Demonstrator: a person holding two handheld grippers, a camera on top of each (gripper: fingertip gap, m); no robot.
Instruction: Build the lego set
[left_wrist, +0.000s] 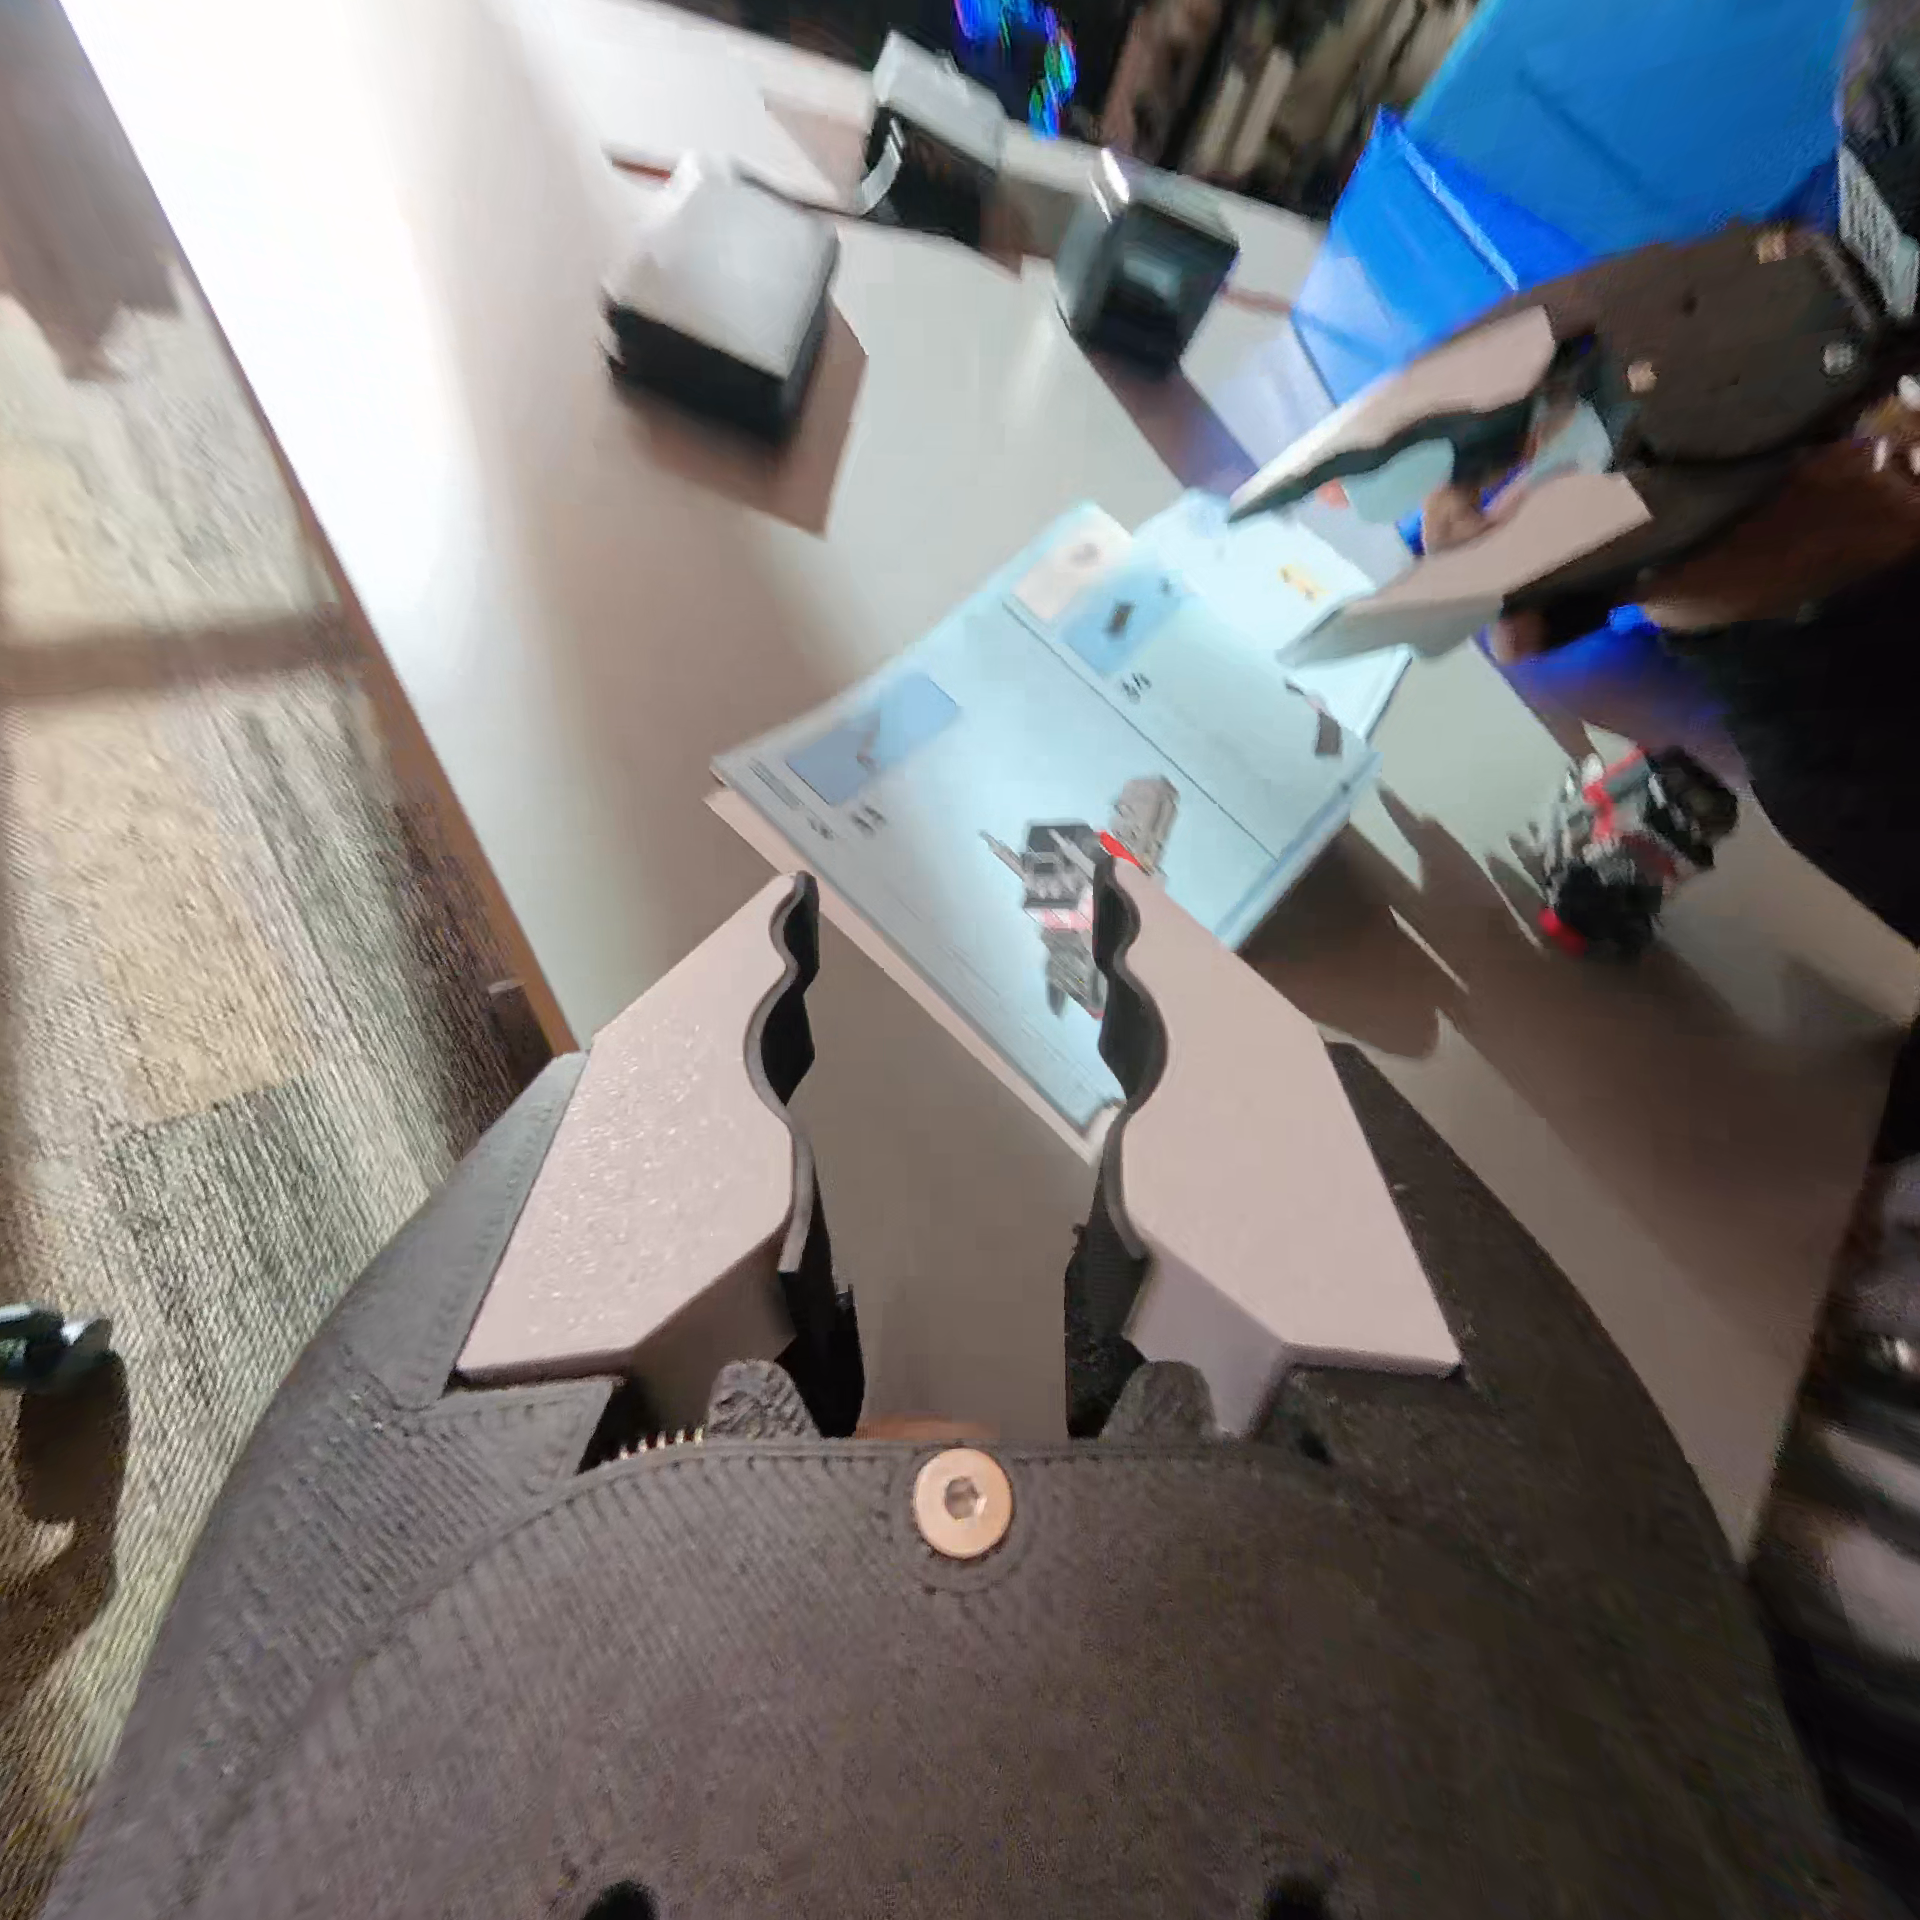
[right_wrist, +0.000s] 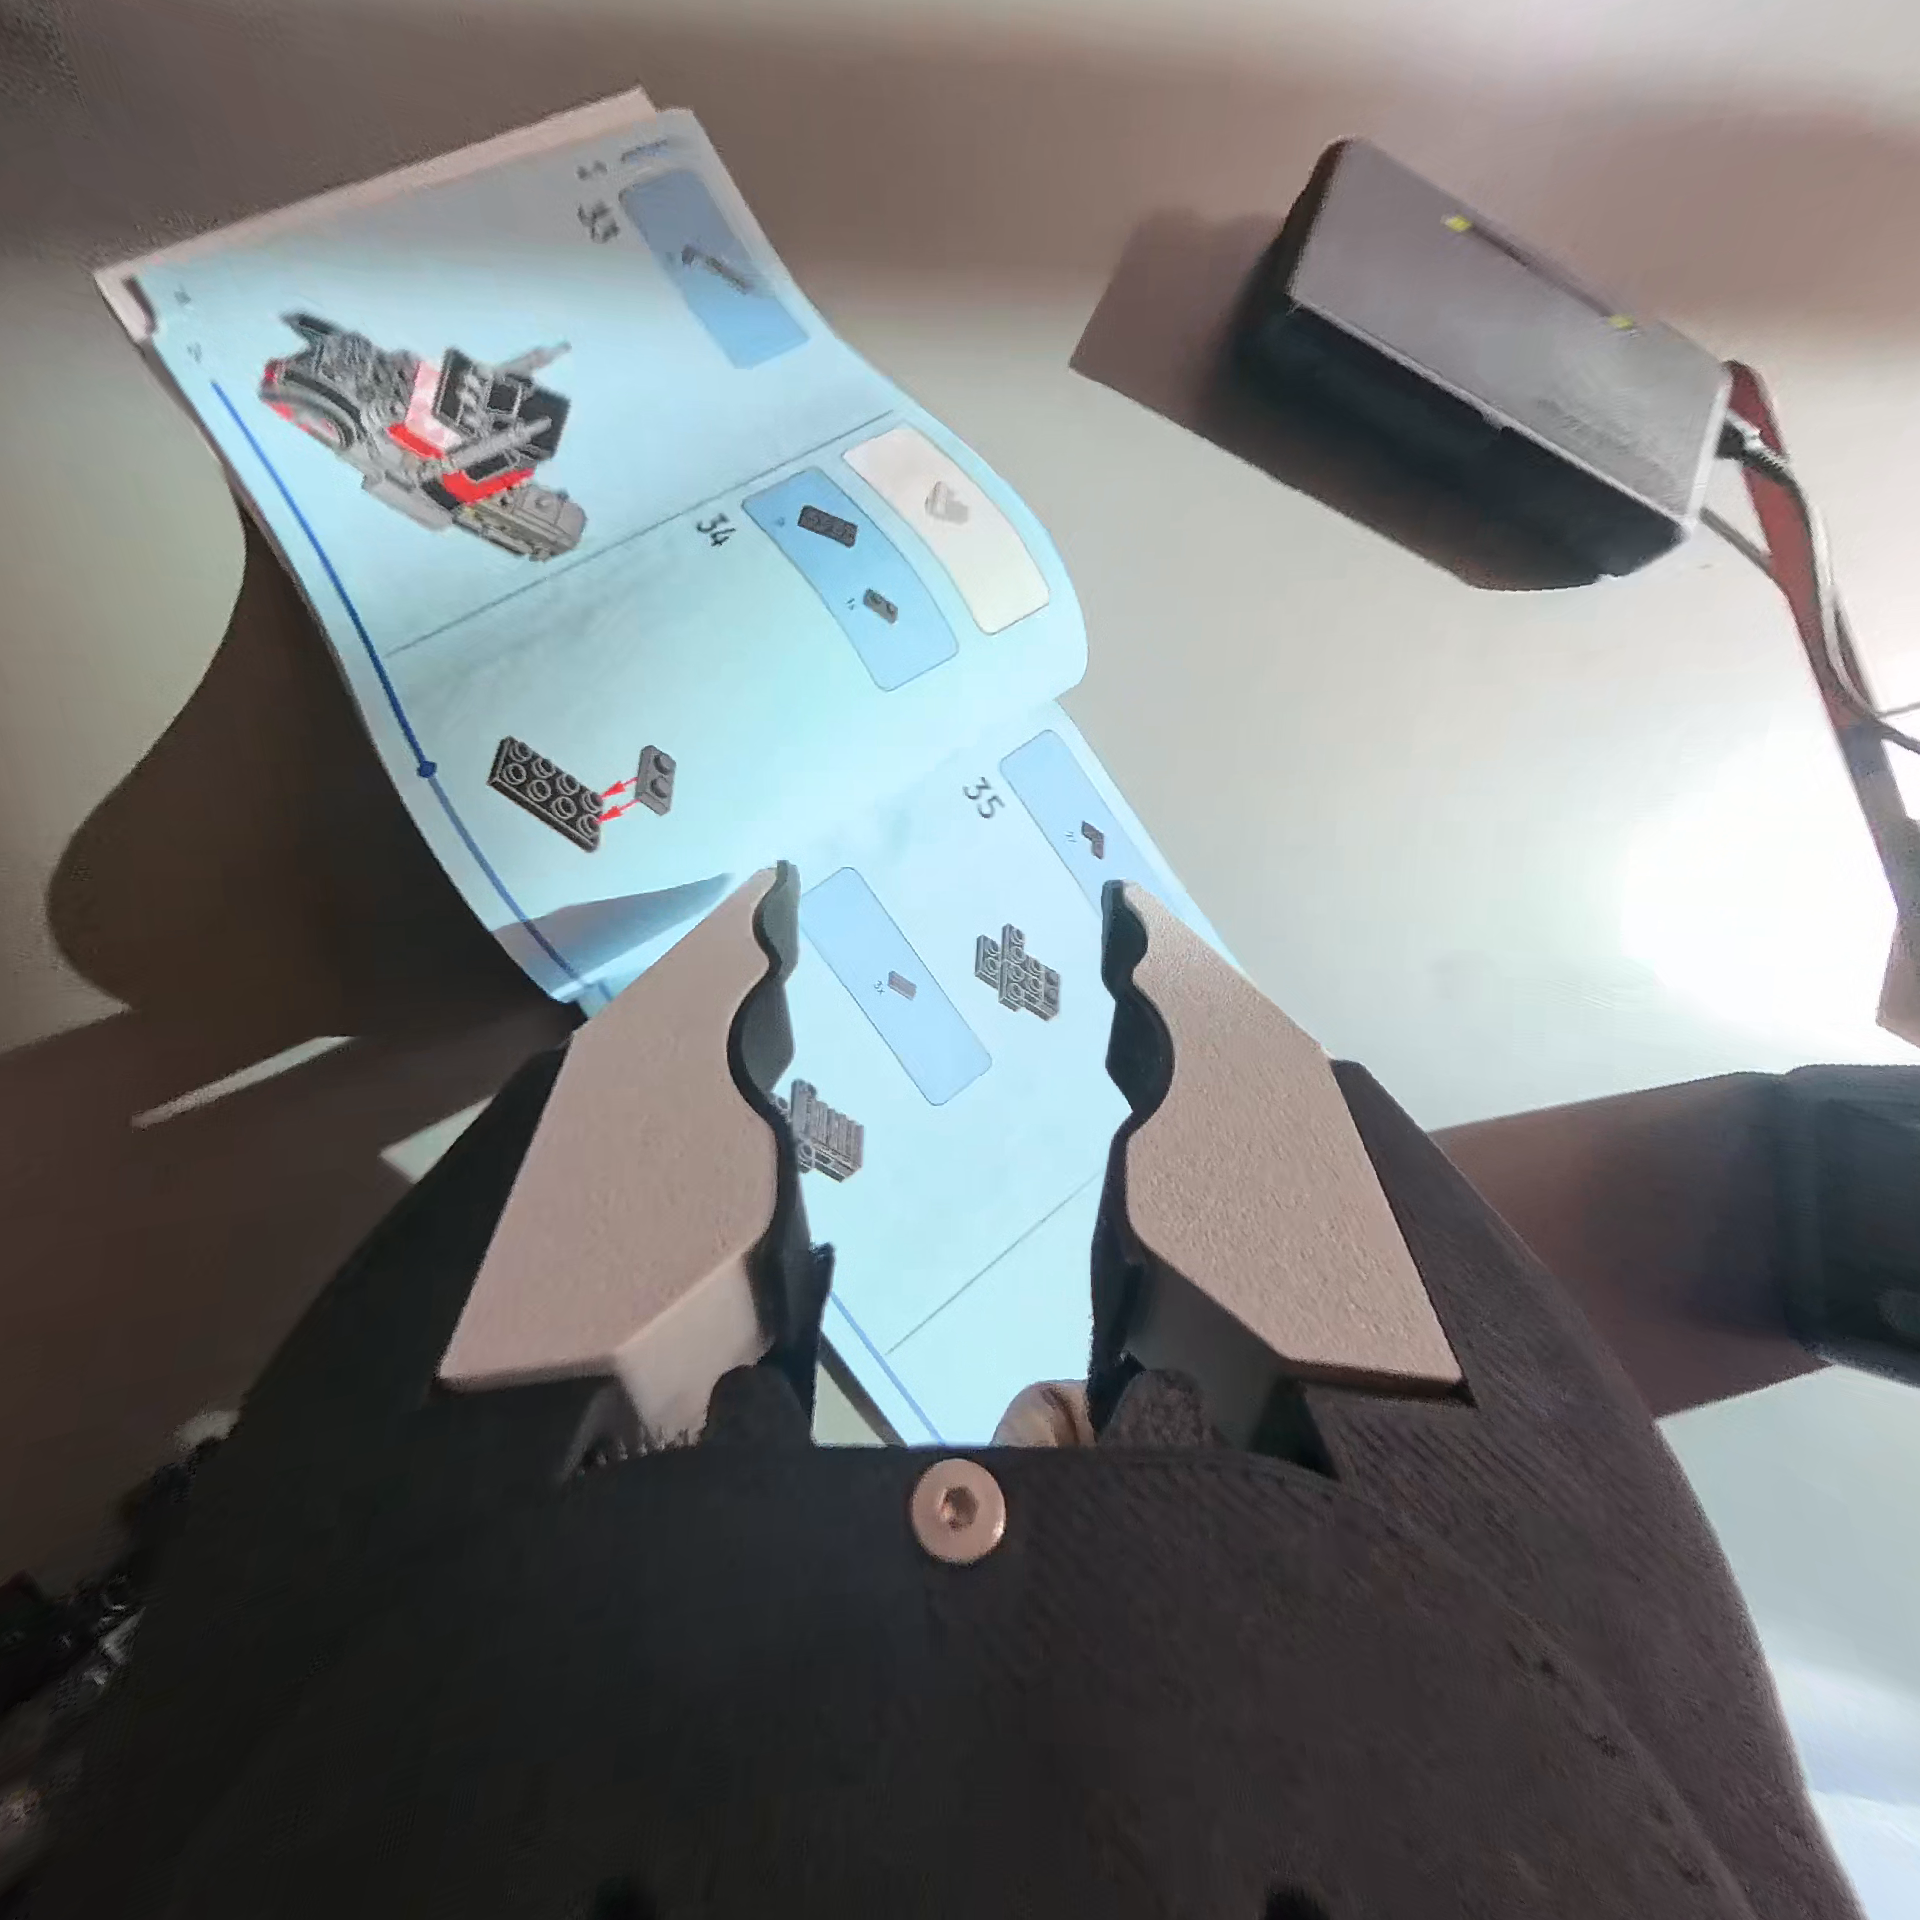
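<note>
both grippers, left and right, have fingers released, holding nothing. half-built lego model sits on the tabletop beside the open instruction booklet, so plenty's left to build.

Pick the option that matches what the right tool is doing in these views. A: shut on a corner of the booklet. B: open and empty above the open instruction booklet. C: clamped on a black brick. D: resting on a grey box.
B: in the right wrist view the right tool has its fingers spread with only the open instruction booklet showing between them, and the left wrist view shows the same tool open with nothing in it.
</note>
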